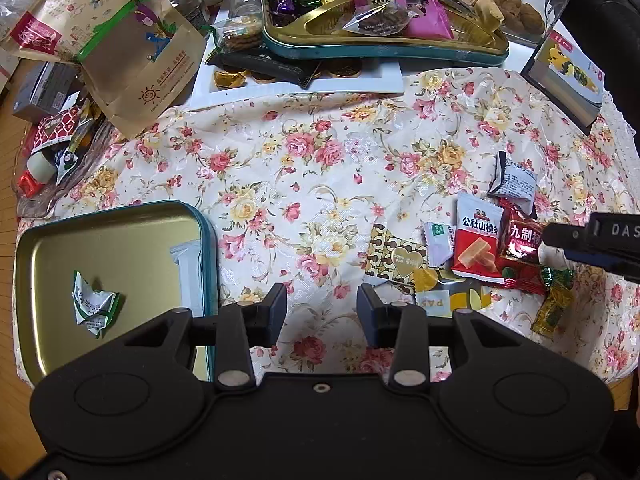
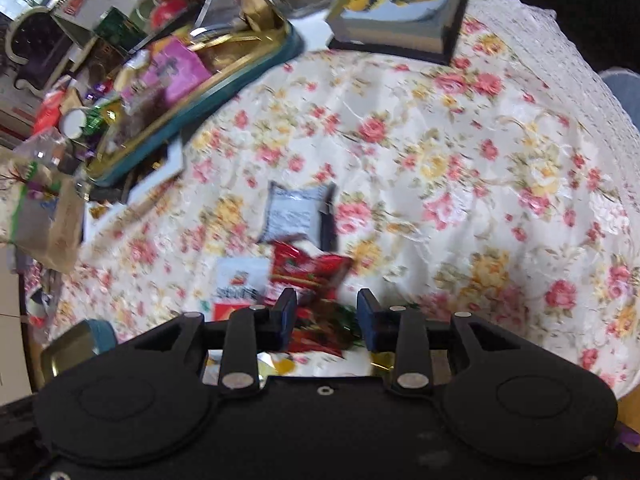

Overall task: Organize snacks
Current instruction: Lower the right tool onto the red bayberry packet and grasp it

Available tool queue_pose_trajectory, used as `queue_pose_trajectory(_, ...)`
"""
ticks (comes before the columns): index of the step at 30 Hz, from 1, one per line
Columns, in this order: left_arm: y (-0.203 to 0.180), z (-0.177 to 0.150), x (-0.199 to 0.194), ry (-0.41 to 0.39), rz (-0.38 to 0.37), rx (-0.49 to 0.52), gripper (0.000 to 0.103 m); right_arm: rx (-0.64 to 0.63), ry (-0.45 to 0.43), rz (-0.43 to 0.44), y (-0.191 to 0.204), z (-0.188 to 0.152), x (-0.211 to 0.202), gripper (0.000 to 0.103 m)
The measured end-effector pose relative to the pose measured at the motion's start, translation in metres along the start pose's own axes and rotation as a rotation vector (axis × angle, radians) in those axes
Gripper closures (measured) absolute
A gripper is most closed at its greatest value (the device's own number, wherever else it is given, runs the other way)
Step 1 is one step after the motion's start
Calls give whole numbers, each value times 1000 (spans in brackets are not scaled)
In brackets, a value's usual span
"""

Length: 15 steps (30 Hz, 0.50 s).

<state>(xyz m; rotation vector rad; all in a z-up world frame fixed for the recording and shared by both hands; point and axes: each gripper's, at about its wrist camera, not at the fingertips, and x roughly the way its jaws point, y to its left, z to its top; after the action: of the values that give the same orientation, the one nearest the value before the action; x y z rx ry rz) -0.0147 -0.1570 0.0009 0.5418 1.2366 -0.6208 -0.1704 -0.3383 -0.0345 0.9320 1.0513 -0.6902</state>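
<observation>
While both grippers' fingers gape empty, right gripper (image 2: 326, 312) overhangs red packet (image 2: 308, 270).

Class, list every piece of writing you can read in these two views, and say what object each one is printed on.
"公社山楂", cut off: red and white snack packet
"九制", cut off: dark red snack packet
"DAS", cut off: right gripper
"PAS", upside down: yellow and white packet
Grey packet and brown paper bag: too small.
Right wrist view: too blurred.

So the table's got this shiny cream tablecloth with pink and yellow roses (image 1: 320, 152) over it. Light wooden floor (image 1: 8, 208) shows off the left edge. Bright daylight glares off the fabric, and the top left corner of the right wrist view is blown out bright.
</observation>
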Motion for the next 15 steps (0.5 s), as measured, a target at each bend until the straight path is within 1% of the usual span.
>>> queue_pose_trajectory(4,1,-1,-1,4,-7,-5,55,-38,-27,2,18,1,4,66)
queue_pose_trajectory(8,4,-1,-1,5,-11,-13,55,-69,-27,-53,29,-1,15,66)
queue_pose_trajectory(11,7,0,-2,6,-15,-25,55,-70,-13,-89,32,-2,25,66)
queue_pose_trajectory(15,10,1,-3,7,-23,-42,55,-62,-4,-94,35,-4,33,60)
